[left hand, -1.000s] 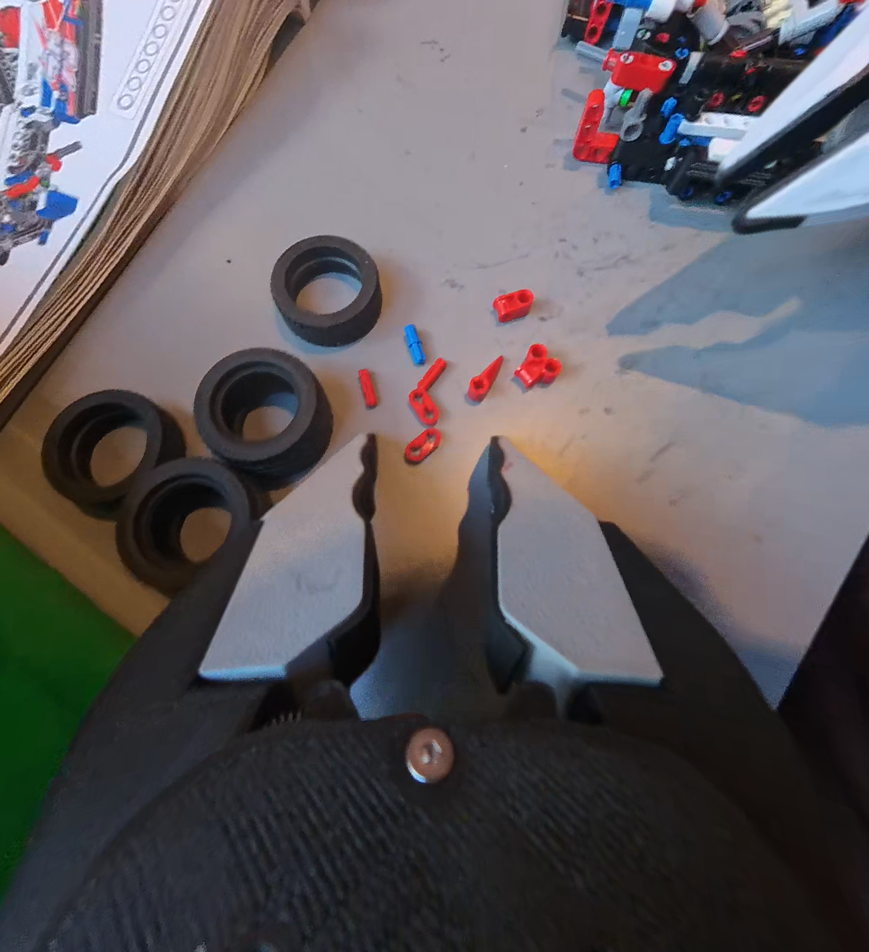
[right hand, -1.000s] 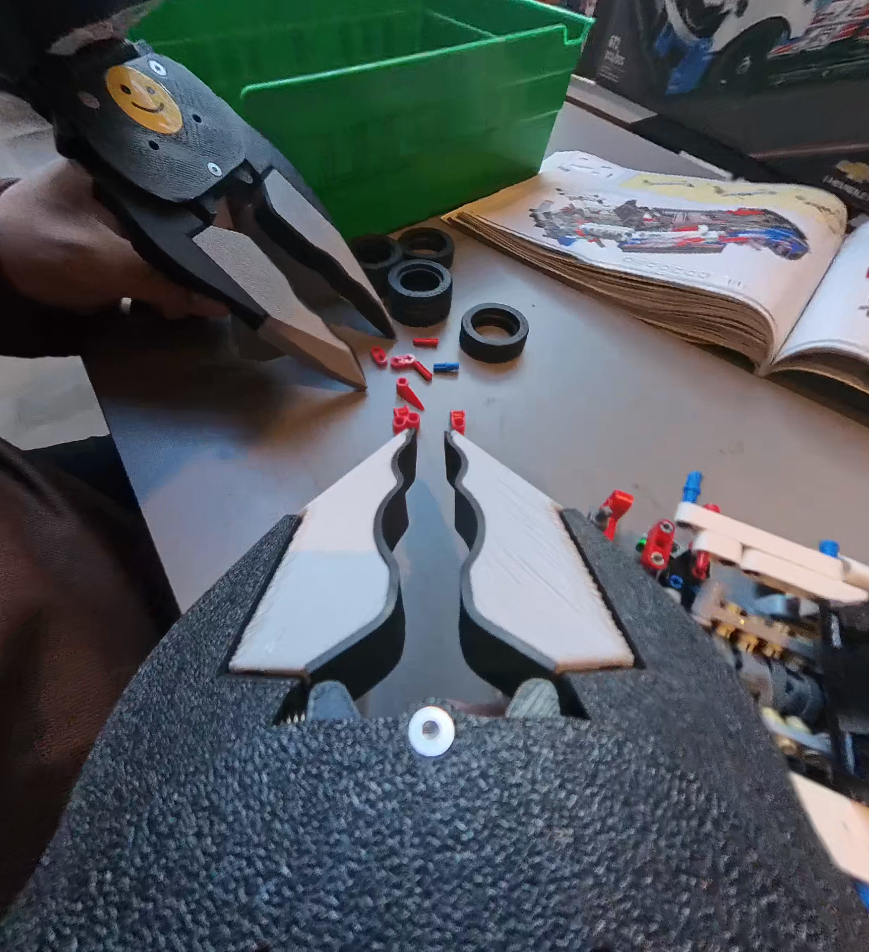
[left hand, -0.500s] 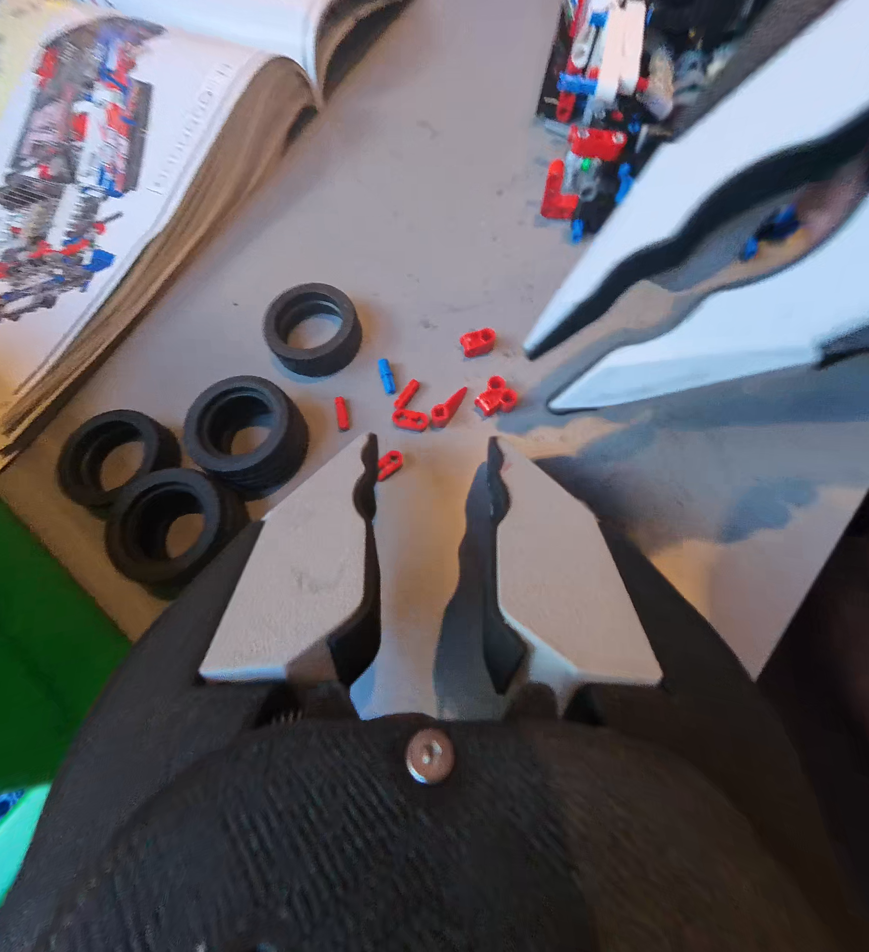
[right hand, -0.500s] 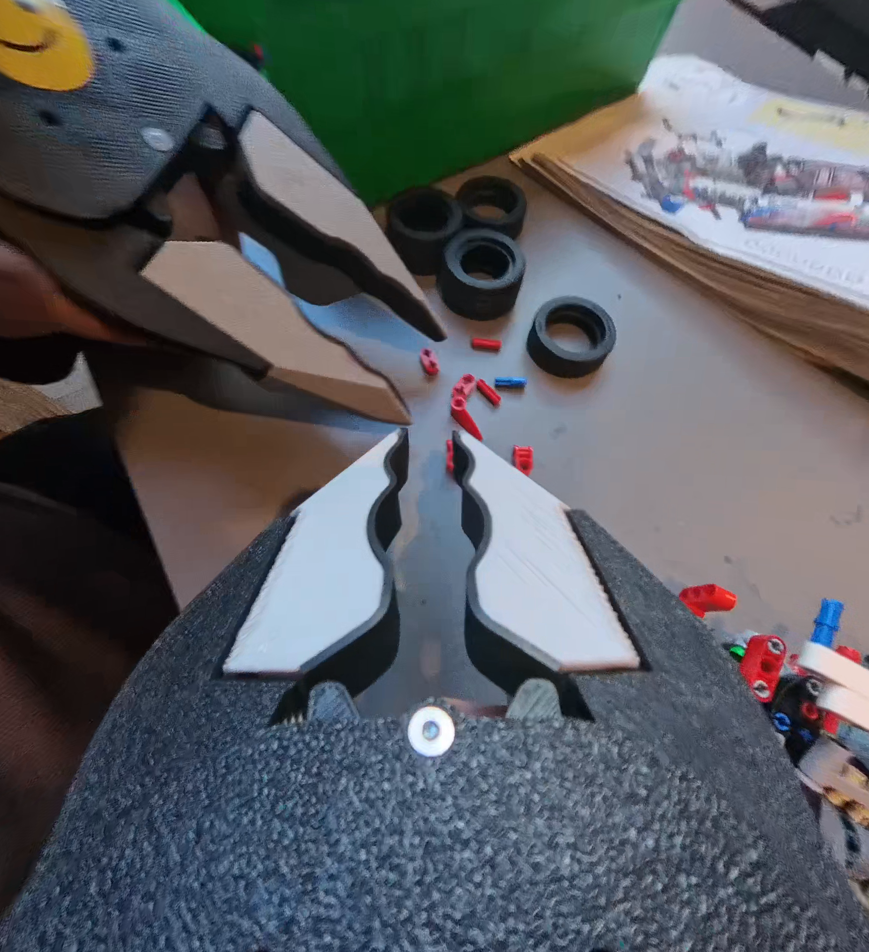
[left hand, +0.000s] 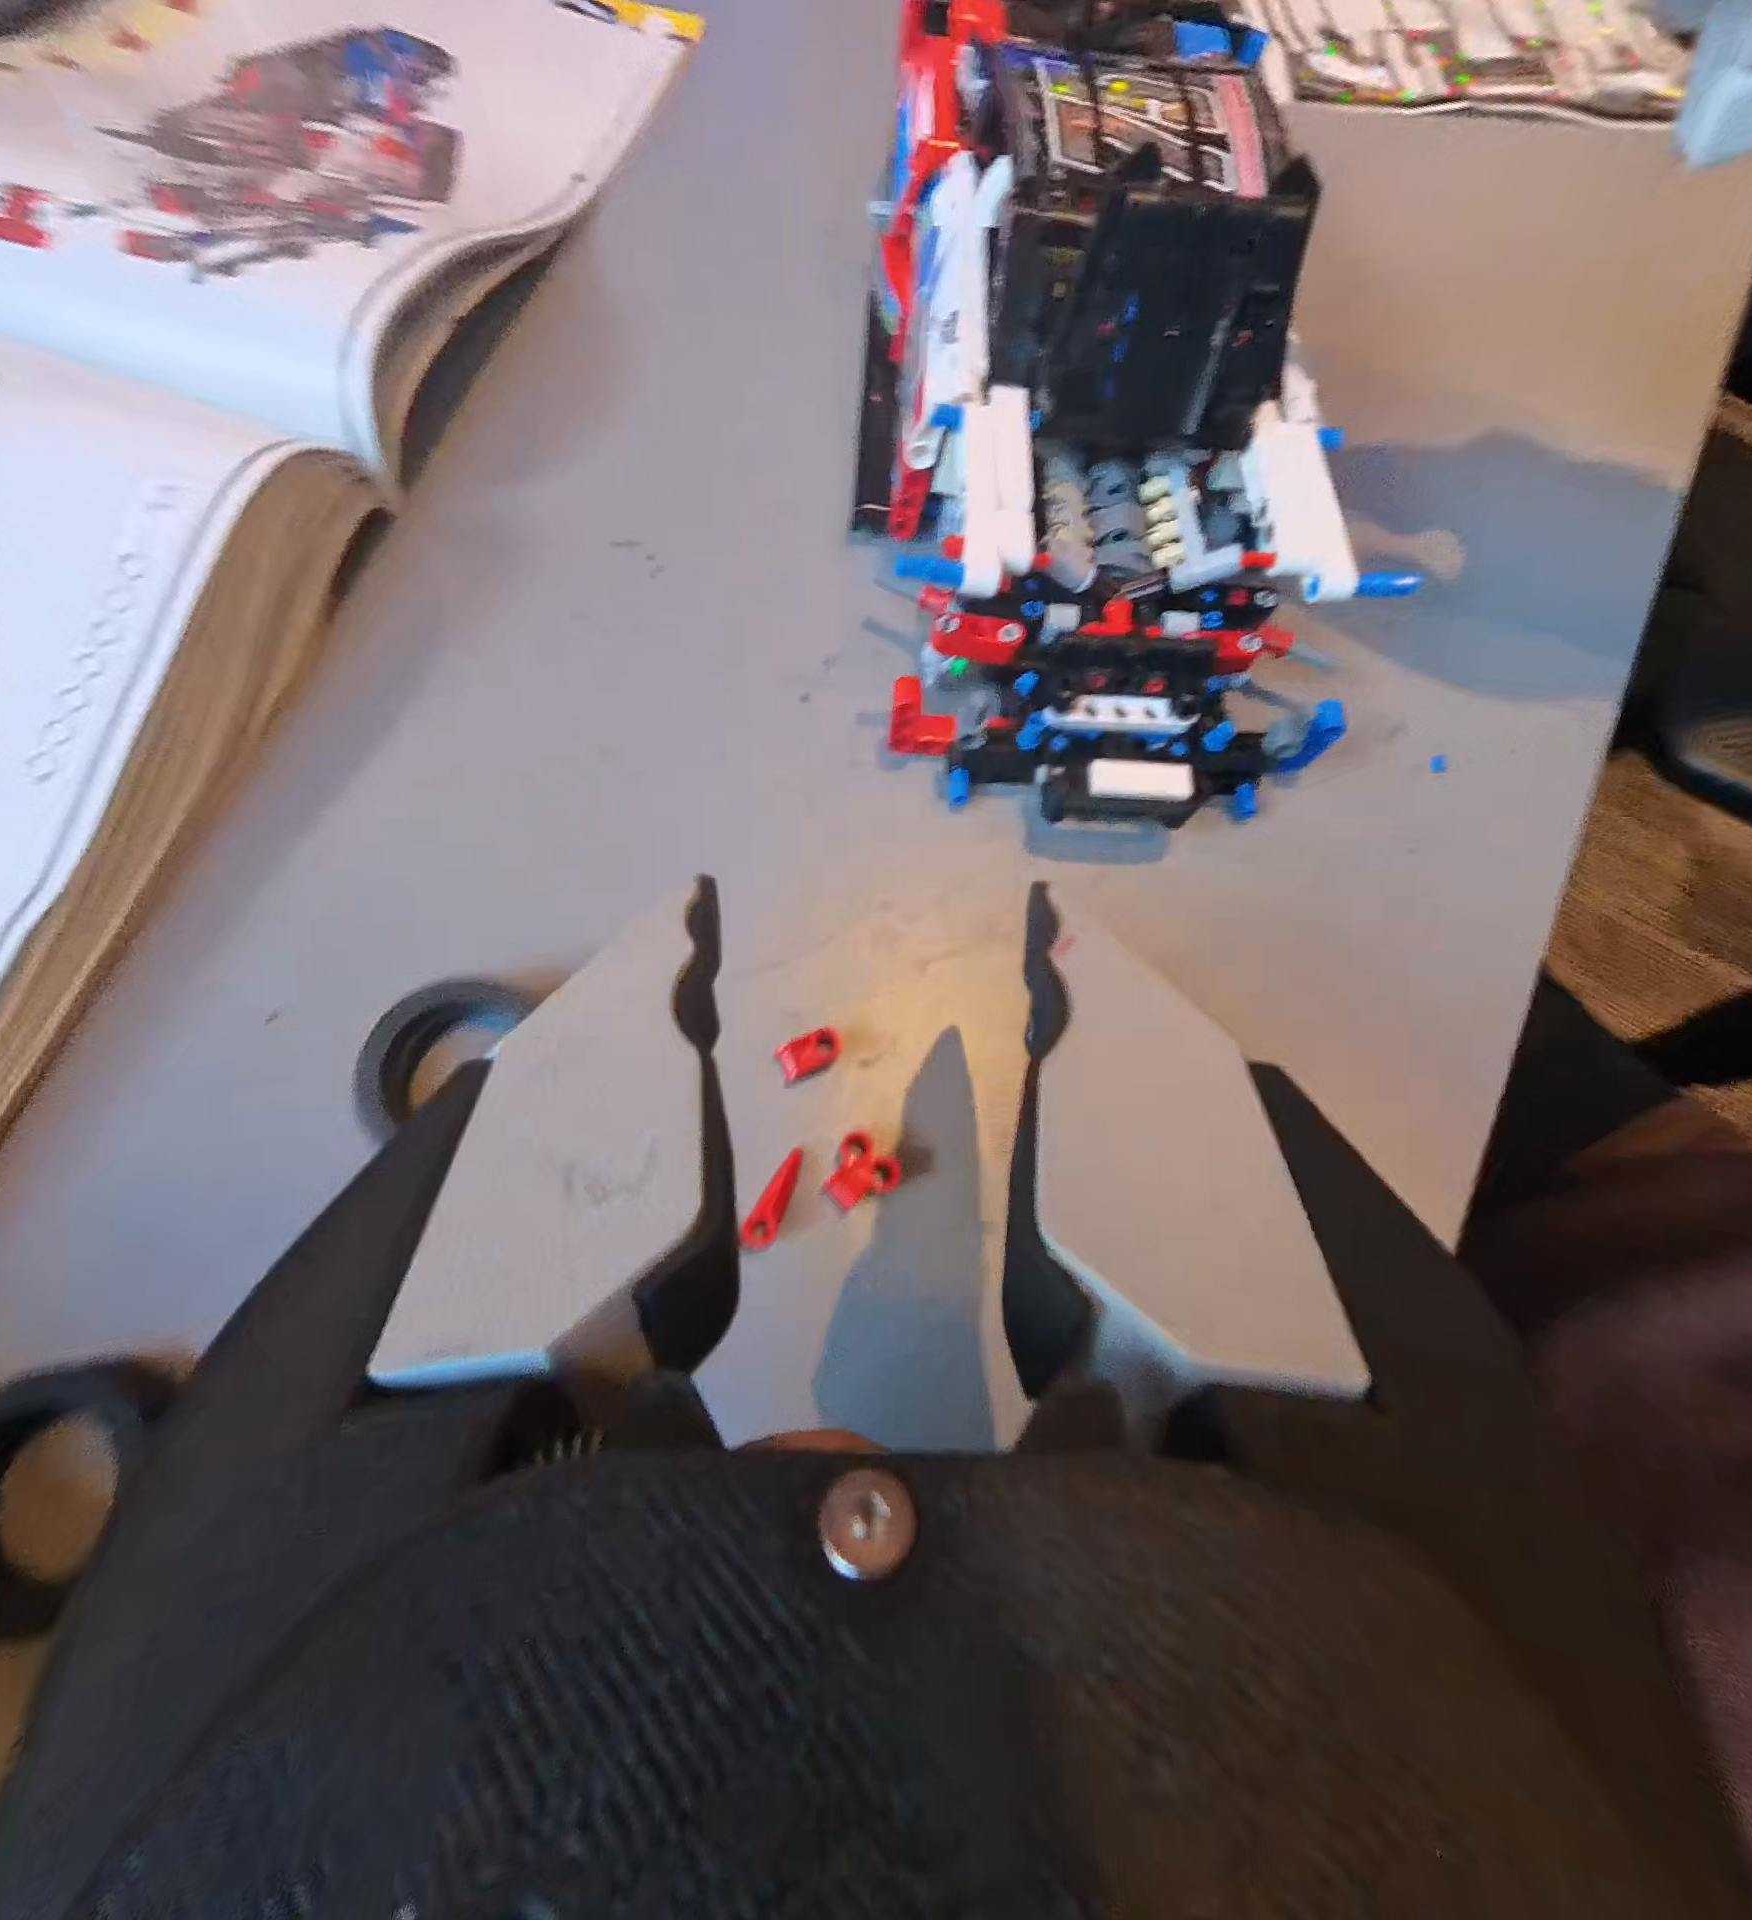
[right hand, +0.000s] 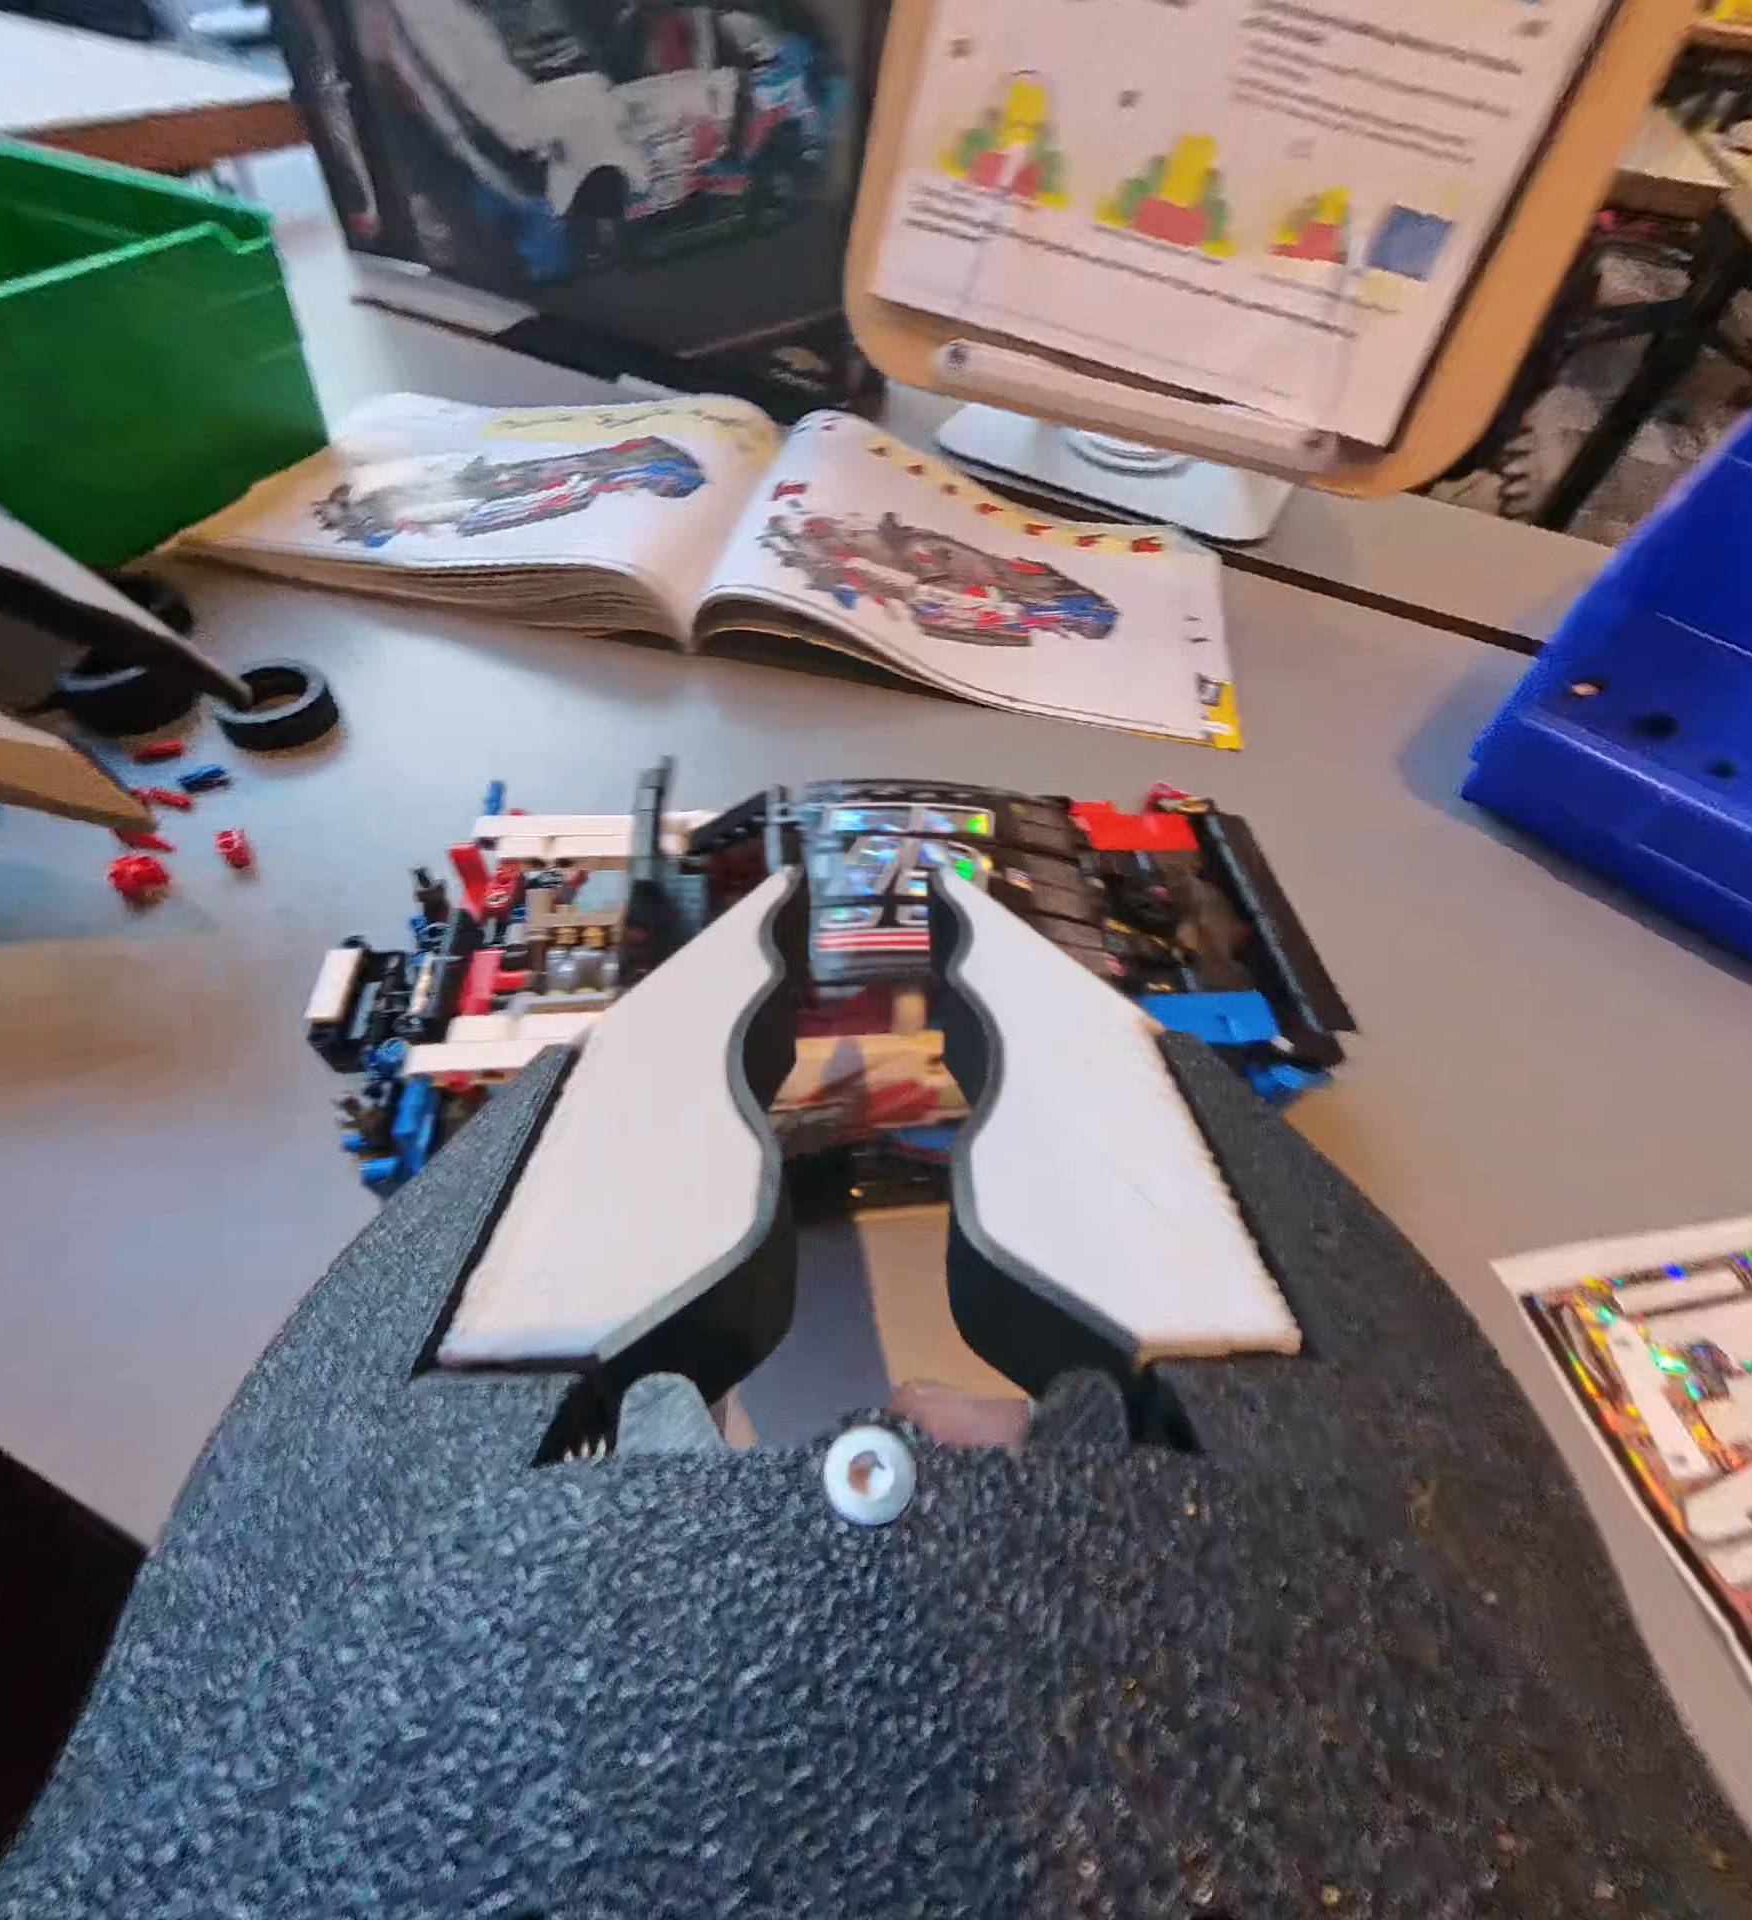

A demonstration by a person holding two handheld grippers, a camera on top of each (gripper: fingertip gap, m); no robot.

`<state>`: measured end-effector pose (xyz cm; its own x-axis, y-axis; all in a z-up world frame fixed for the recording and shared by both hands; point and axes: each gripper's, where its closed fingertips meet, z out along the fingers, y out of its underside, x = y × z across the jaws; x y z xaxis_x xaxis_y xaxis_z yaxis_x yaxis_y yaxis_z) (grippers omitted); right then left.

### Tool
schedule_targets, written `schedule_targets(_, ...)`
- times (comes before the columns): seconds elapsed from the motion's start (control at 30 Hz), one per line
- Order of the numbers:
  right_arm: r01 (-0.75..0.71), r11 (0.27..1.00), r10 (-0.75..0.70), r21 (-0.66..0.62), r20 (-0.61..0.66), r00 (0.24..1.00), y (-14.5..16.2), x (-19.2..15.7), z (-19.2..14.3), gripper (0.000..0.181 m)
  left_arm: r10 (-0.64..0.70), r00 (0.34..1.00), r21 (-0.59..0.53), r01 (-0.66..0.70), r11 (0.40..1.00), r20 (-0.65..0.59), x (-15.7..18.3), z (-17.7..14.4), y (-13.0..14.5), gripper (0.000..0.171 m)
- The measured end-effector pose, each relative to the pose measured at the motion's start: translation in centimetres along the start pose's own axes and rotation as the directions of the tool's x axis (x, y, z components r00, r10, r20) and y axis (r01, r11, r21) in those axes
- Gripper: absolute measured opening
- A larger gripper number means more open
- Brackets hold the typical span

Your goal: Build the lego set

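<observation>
Grey bench (left hand: 581, 644): part-built lego car (left hand: 1111, 499), black, white, red and blue, standing mid-bench. Left hand-held gripper (left hand: 867, 894): fingers wide apart, empty, above three small red pieces (left hand: 856, 1169) lying loose between them. Black tyres (left hand: 425, 1039) just beside, partly hidden behind its left finger. Right hand-held gripper (right hand: 867, 883): fingers apart, empty, over the car. Open instruction book (right hand: 747, 551) beyond. Green bin (right hand: 93, 364) far left, blue bin (right hand: 1682, 707) right, sticker sheet (right hand: 1703, 1392) near right edge.
</observation>
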<state>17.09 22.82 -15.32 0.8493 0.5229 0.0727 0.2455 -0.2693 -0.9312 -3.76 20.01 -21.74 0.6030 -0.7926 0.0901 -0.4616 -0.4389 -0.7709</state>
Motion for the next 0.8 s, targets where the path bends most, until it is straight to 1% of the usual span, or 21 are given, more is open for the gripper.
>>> schedule_targets(0.07,-0.065,0.997,0.065,0.031,-0.014,0.998,0.5,2.1,-0.5,0.024,0.03,0.998,-0.016,-0.031,0.999,-0.054,0.3,1.5,-0.9,0.057)
schedule_targets(0.13,-0.109,0.992,0.111,0.067,-0.027,0.993,0.9,3.7,-0.9,0.025,0.061,0.995,-0.017,-0.062,0.998,-0.076,-0.3,3.0,-1.6,0.056)
schedule_targets(0.2,-0.108,0.989,0.113,0.096,-0.043,0.993,1.5,4.9,-1.0,0.025,0.039,0.992,-0.016,-0.041,0.999,-0.122,-0.9,4.0,-2.1,0.053)
schedule_targets(0.27,-0.07,0.995,0.076,0.075,-0.075,0.994,2.7,6.5,-0.9,0.025,0.013,0.991,-0.044,-0.019,0.999,-0.131,-1.4,4.3,-2.1,0.057)
schedule_targets(0.33,-0.044,0.998,0.049,0.045,-0.106,0.993,3.7,8.4,-0.9,0.027,0.011,0.995,-0.012,-0.012,1.0,-0.101,-1.8,4.0,-2.3,0.055)
schedule_targets(0.4,-0.063,0.997,0.069,0.05,-0.139,0.988,4.1,10.7,-1.3,0.028,0.009,1.0,-0.005,-0.009,1.0,-0.011,-2.9,3.7,-2.3,0.048)
schedule_targets(0.43,-0.088,0.994,0.096,0.062,-0.147,0.984,4.2,11.8,-1.5,0.029,0.016,0.999,-0.016,-0.016,1.0,0.043,-3.7,3.7,-2.5,0.048)
schedule_targets(0.47,-0.112,0.991,0.123,0.08,-0.154,0.98,4.1,12.8,-1.6,0.03,0.036,0.995,-0.029,-0.034,0.999,0.093,-4.6,3.9,-3.2,0.048)
schedule_targets(0.5,-0.13,0.987,0.144,0.098,-0.164,0.976,4.0,13.8,-1.7,0.03,0.064,0.988,-0.033,-0.06,0.998,0.138,-5.5,4.2,-4.5,0.049)
schedule_targets(0.53,-0.144,0.983,0.162,0.112,-0.17,0.972,3.8,14.6,-1.6,0.031,0.097,0.981,-0.034,-0.092,0.995,0.167,-6.3,4.7,-6.4,0.053)
schedule_targets(0.6,-0.176,0.974,0.198,0.143,-0.156,0.968,3.1,15.8,-1.2,0.033,0.171,0.967,-0.042,-0.166,0.985,0.189,-7.8,6.7,-10.8,0.066)
schedule_targets(0.63,-0.199,0.966,0.222,0.163,-0.137,0.965,2.5,16.0,-0.9,0.033,0.214,0.958,-0.068,-0.205,0.976,0.191,-8.7,8.3,-12.4,0.073)
schedule_targets(0.67,-0.228,0.956,0.251,0.184,-0.108,0.962,2.0,16.0,-0.7,0.033,0.258,0.949,-0.13,-0.237,0.963,0.179,-9.6,10.2,-13.1,0.076)
schedule_targets(0.7,-0.258,0.944,0.278,0.204,-0.075,0.958,1.5,15.7,-0.6,0.033,0.284,0.947,-0.234,-0.245,0.941,0.15,-10.4,12.1,-12.6,0.082)
schedule_targets(0.73,-0.28,0.935,0.297,0.218,-0.048,0.954,1.1,15.5,-0.7,0.033,0.302,0.947,-0.341,-0.25,0.906,0.108,-10.8,13.5,-11.4,0.089)
schedule_targets(0.77,-0.29,0.929,0.305,0.23,-0.036,0.952,0.9,15.3,-0.8,0.033,0.34,0.936,-0.409,-0.275,0.87,0.093,-11.4,14.4,-10.6,0.088)
schedule_targets(0.8,-0.291,0.926,0.308,0.241,-0.036,0.951,0.8,15.3,-1.0,0.033,0.417,0.902,-0.449,-0.329,0.831,0.113,-12.4,15.0,-10.3,0.079)
